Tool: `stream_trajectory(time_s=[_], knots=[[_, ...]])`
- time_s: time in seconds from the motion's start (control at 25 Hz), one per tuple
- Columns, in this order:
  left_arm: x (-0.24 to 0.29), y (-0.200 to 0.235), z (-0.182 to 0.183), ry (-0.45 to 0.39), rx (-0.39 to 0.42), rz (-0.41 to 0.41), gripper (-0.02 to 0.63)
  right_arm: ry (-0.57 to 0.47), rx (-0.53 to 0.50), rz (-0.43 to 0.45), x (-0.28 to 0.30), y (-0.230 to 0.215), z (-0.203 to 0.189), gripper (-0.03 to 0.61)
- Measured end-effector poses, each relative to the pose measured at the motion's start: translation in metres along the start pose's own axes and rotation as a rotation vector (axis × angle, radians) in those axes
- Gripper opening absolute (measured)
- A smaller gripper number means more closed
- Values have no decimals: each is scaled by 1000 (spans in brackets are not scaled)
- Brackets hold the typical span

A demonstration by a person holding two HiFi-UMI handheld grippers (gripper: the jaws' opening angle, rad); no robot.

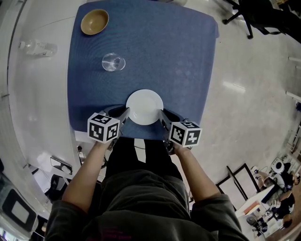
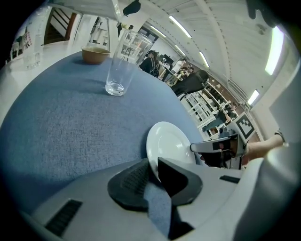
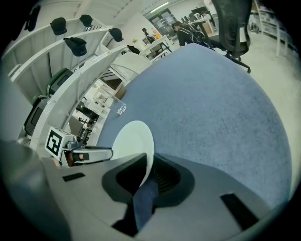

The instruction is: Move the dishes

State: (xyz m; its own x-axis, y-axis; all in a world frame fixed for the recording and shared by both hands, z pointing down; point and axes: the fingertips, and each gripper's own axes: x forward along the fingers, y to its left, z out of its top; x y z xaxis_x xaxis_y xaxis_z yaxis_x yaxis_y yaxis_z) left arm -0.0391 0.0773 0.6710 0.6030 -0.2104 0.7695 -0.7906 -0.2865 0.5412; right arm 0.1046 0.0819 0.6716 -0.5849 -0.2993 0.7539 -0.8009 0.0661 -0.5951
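A white plate lies at the near edge of the blue-clothed table. My left gripper grips its left rim and my right gripper its right rim. In the left gripper view the plate has its rim pinched between the two dark pads of the left gripper, with the right gripper's fingers on the far rim. The right gripper view shows the plate with its edge held in the right gripper. Whether the plate is off the cloth I cannot tell.
An empty clear glass stands mid-table behind the plate, and a tan bowl sits at the far left corner. A plastic bottle lies on the white surface to the left. An office chair stands beyond the table's far right.
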Motion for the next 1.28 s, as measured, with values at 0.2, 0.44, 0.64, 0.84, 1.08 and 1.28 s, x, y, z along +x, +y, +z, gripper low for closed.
stream_trajectory(time_s=[0.2, 0.44, 0.64, 0.84, 1.08, 1.28], knots=[[-3, 1, -1, 1, 32, 20, 75, -19, -9, 13, -4, 1, 3, 43], [-22, -1, 7, -34, 63, 46, 97, -56, -59, 7, -22, 5, 15, 43], [-54, -16, 33, -107, 129, 71, 98, -105, -102, 50, -46, 23, 36, 43], [-88, -38, 64, -200, 193, 100, 98, -148, -194, 92, -75, 46, 61, 43], [-136, -84, 102, -301, 279, 158, 98, -219, -312, 144, -131, 74, 96, 43], [-166, -112, 120, -375, 319, 186, 98, -287, -357, 175, -161, 89, 115, 43]])
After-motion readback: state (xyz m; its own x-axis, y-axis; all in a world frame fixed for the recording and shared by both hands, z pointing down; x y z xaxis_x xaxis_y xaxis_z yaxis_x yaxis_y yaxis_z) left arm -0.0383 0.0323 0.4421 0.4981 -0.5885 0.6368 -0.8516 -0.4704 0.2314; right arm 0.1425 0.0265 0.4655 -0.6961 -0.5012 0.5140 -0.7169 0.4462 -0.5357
